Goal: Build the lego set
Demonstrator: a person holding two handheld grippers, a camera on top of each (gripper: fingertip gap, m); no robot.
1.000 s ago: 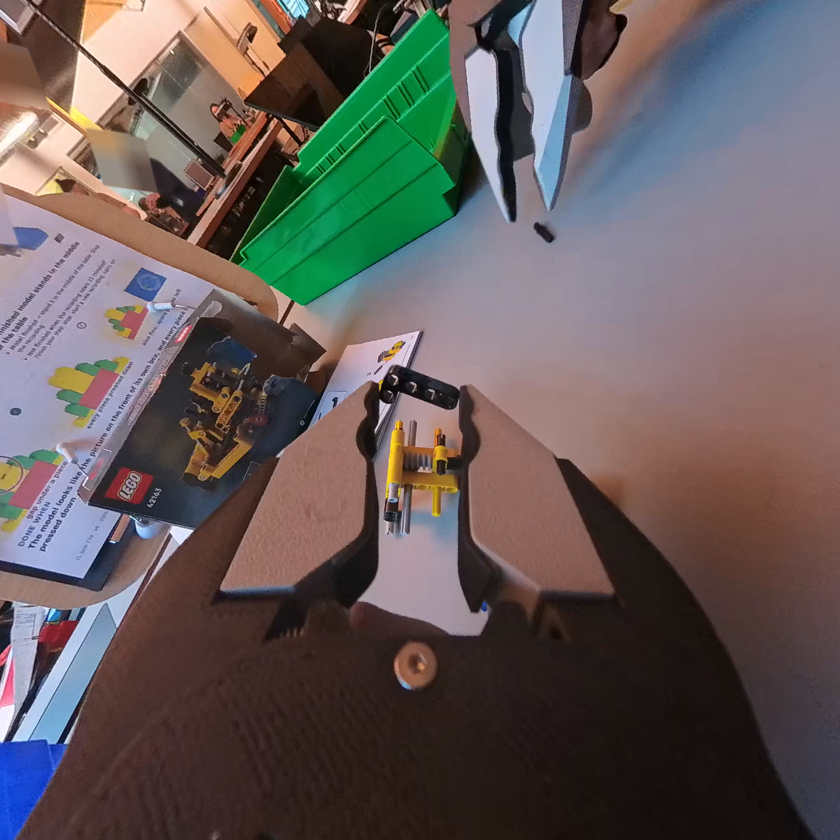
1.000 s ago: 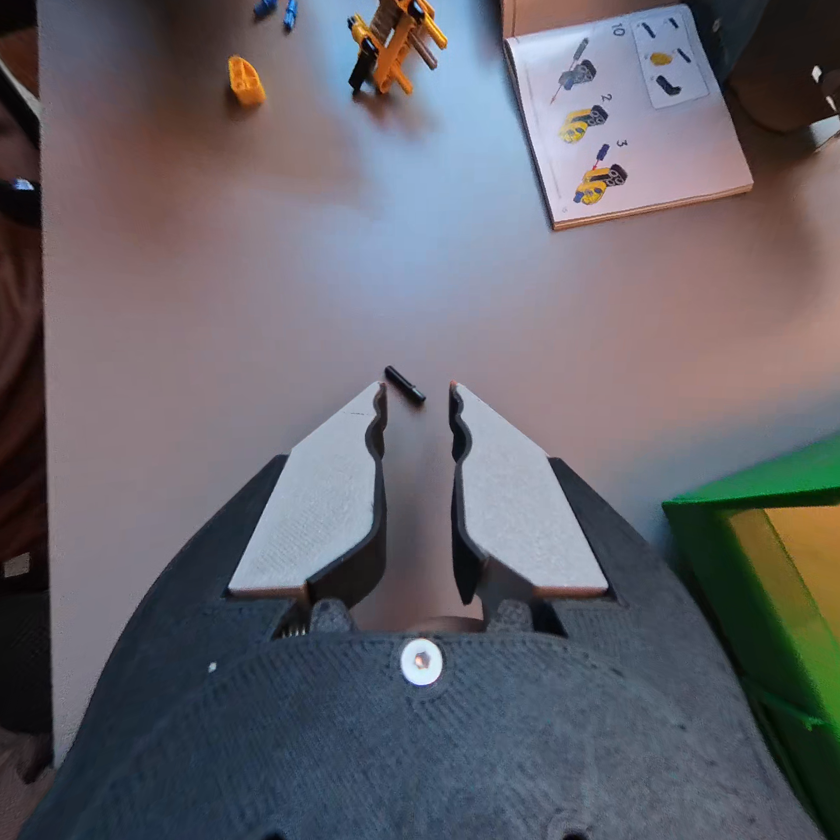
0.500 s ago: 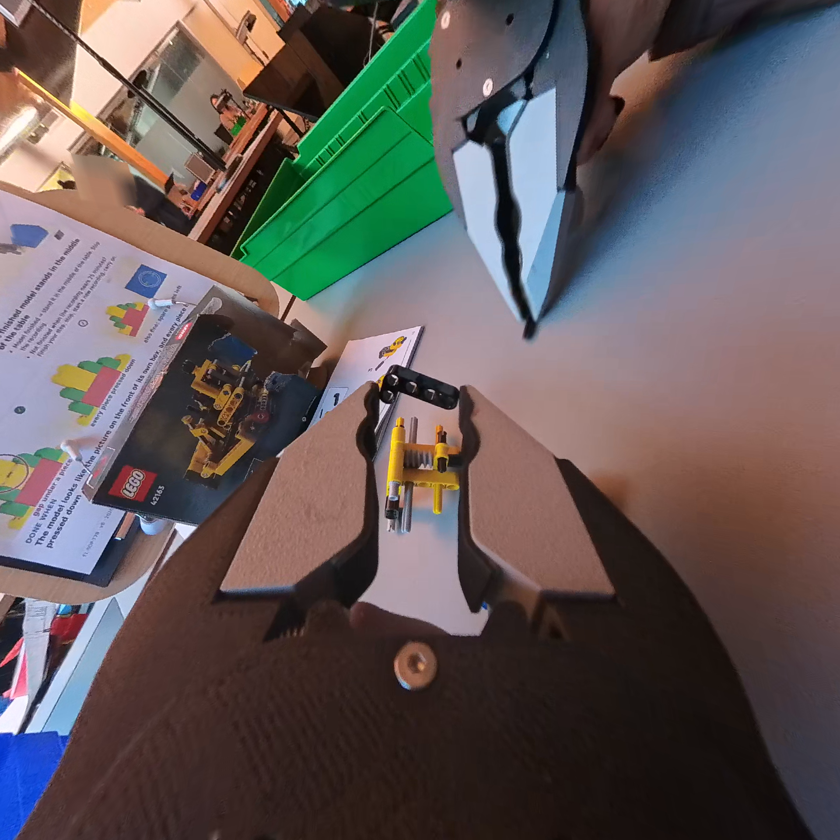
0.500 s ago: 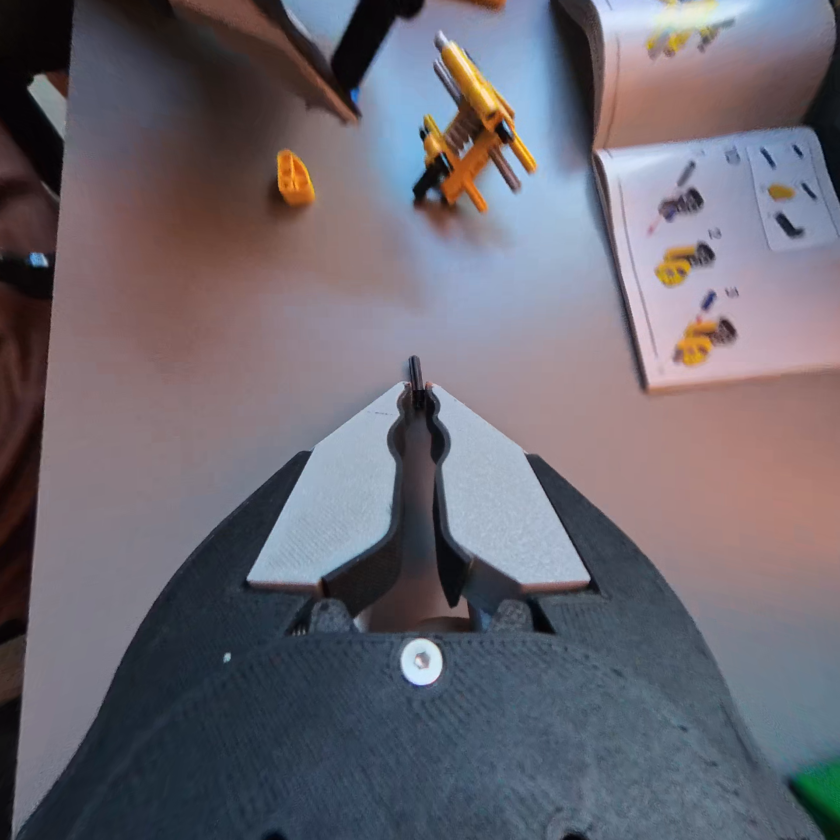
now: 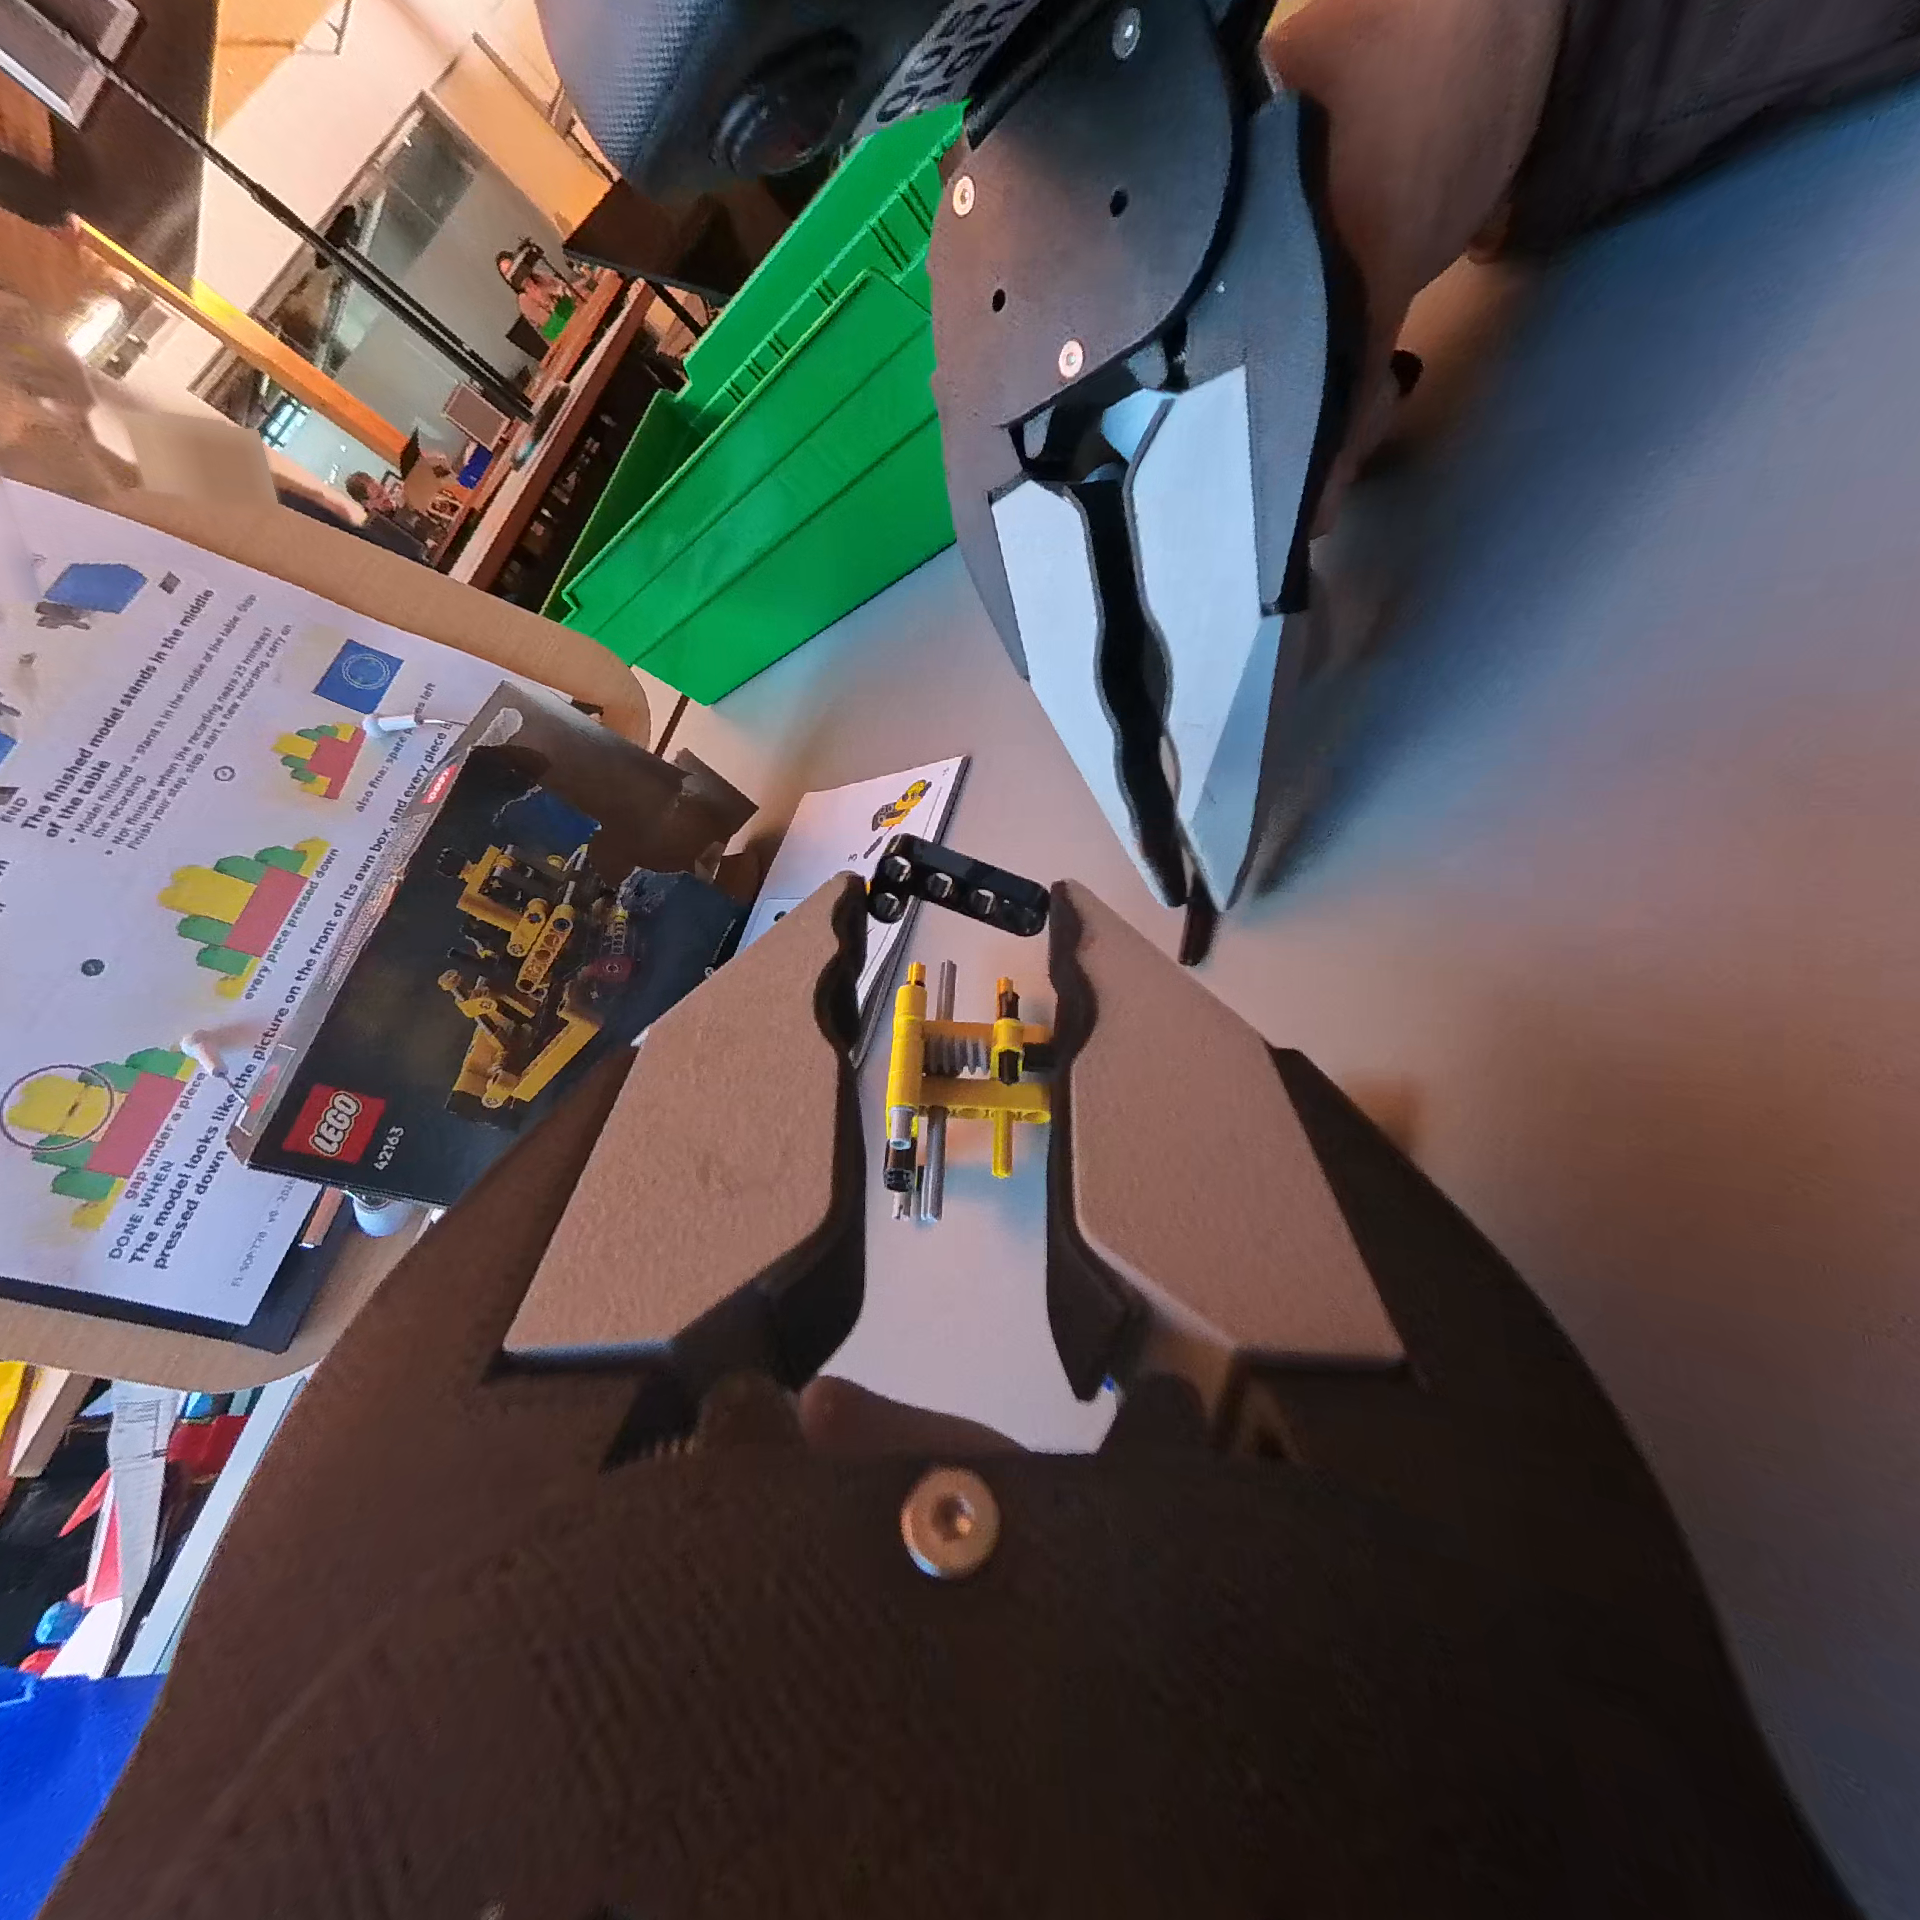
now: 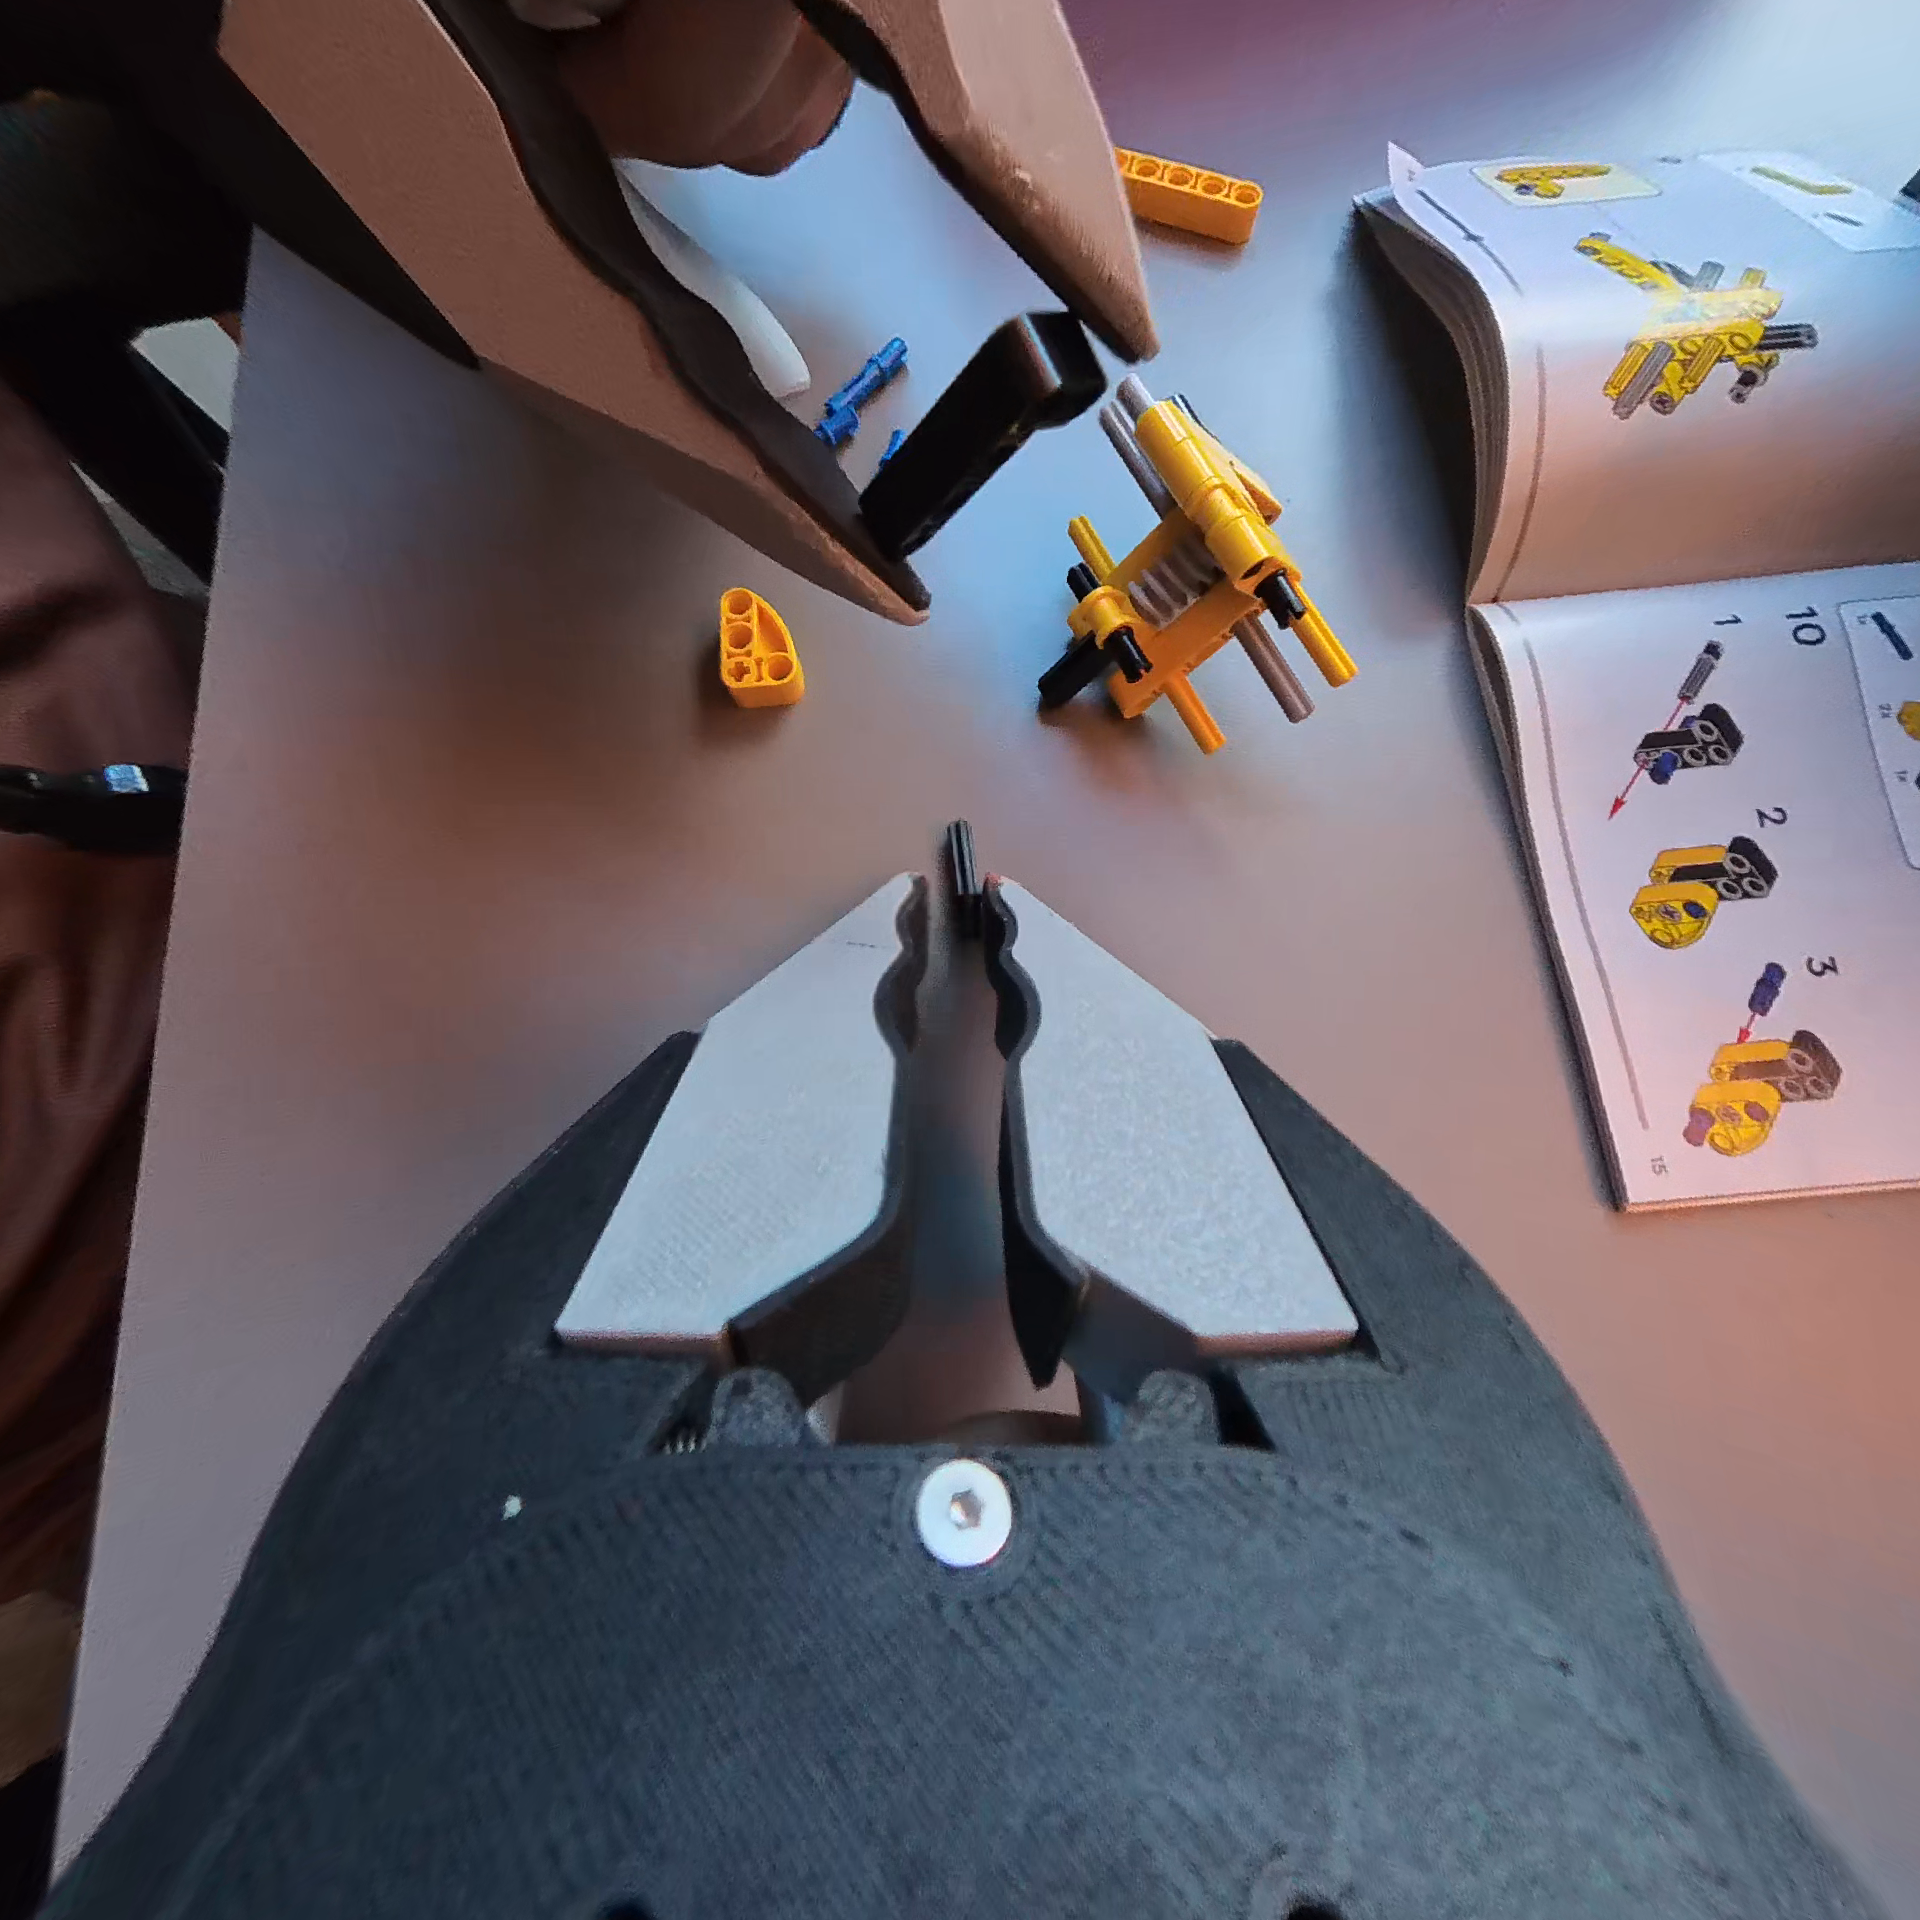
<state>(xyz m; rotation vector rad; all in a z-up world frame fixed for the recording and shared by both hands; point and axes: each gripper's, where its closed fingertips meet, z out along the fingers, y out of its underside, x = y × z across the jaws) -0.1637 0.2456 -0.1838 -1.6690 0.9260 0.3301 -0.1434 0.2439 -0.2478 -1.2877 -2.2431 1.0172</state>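
My left gripper (image 5: 956,902) is shut on a black L-shaped beam (image 5: 961,888) and holds it just above the table. The beam also shows in the right wrist view (image 6: 982,436). Below it on the table lies a yellow assembly (image 5: 966,1081) with grey and yellow axles; it also shows in the right wrist view (image 6: 1184,582). My right gripper (image 6: 956,883) is shut on a small black pin (image 6: 961,857), which sticks out past the tips. In the left wrist view the right gripper (image 5: 1195,894) hangs close to the right of the beam, pin (image 5: 1195,935) pointing down.
An open instruction booklet (image 6: 1714,831) lies at the right. A yellow curved piece (image 6: 758,649), blue pins (image 6: 862,395) and a yellow beam (image 6: 1184,192) lie loose on the table. Green bins (image 5: 769,499), the set's box (image 5: 488,966) and a printed sheet (image 5: 156,831) stand at the left. One gripper's finger ends stand about 7 cm off the other's. It is some 6 cm from my right tips to the yellow curved piece (image 6: 758,649).
My right gripper has shut on the black pin, lifted it from the table and carried it towards the left gripper's beam. The left gripper has stayed still.
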